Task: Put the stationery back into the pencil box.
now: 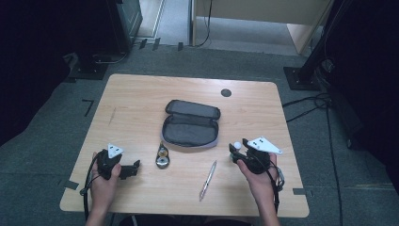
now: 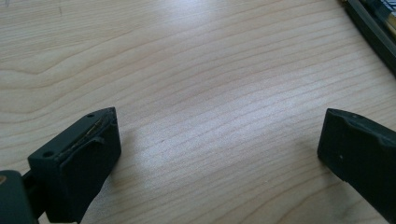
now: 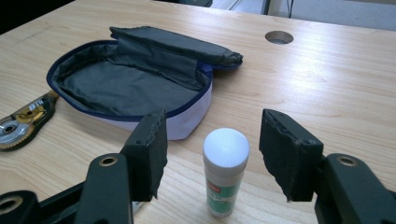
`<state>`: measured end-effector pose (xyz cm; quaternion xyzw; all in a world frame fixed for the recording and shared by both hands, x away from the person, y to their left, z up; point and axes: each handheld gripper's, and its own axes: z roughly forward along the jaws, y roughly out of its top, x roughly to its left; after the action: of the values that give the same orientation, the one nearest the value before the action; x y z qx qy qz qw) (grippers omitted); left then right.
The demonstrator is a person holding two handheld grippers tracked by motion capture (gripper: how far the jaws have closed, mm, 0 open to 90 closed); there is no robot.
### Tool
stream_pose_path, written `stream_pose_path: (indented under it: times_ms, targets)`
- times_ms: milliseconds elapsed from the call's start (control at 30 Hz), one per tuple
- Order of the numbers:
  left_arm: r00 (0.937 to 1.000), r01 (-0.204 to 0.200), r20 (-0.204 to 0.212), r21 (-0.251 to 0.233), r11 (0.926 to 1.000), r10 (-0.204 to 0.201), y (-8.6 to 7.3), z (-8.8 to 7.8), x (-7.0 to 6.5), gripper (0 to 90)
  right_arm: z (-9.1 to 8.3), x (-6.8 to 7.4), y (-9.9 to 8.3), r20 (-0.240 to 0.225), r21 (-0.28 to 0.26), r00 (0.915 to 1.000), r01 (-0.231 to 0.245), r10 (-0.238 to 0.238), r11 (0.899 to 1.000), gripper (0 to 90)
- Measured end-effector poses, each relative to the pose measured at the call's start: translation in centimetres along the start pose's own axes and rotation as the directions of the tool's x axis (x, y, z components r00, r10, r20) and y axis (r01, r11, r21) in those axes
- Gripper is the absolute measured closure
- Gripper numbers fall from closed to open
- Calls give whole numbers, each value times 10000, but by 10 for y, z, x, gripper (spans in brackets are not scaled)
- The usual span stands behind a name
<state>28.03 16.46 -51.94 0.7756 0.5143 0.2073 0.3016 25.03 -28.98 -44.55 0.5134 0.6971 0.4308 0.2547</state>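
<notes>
A white-capped glue stick stands upright on the wooden table, with the jaws of my right gripper on either side of it. A gap shows on each side, so the pads do not touch it. From above, the right gripper sits at the table's front right around the glue stick. Just beyond lies an open dark pencil case, empty inside, near the table's middle. My left gripper rests at the front left, open over bare wood.
A correction tape dispenser lies between the grippers, in front of the case, and is seen again at the left. A pen lies near the front edge. A cable hole is at the back right. A dark object's edge shows top right.
</notes>
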Motion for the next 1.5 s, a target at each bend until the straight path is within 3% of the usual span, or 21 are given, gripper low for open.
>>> stream_pose_path:
  times_ms: [400,667,833,1167,1500]
  targets:
    - [10000,-35,66,-24,10000,35,0,0,0,0,12,-9,-15,137,297,9990,-433,429,9986,490]
    - [10000,-38,68,-23,10000,38,0,0,0,0,18,-9,-18,230,379,9988,-435,426,9983,550]
    - [9999,-87,79,-2,10000,87,0,0,0,0,19,-7,-19,345,316,9991,-269,258,9991,633]
    - [9999,-98,85,-13,10000,98,0,0,0,0,17,-3,-13,456,226,9988,-178,168,9996,654]
    - [9999,-98,94,-18,10000,98,0,0,0,0,20,6,6,5,43,10000,-64,64,10000,654]
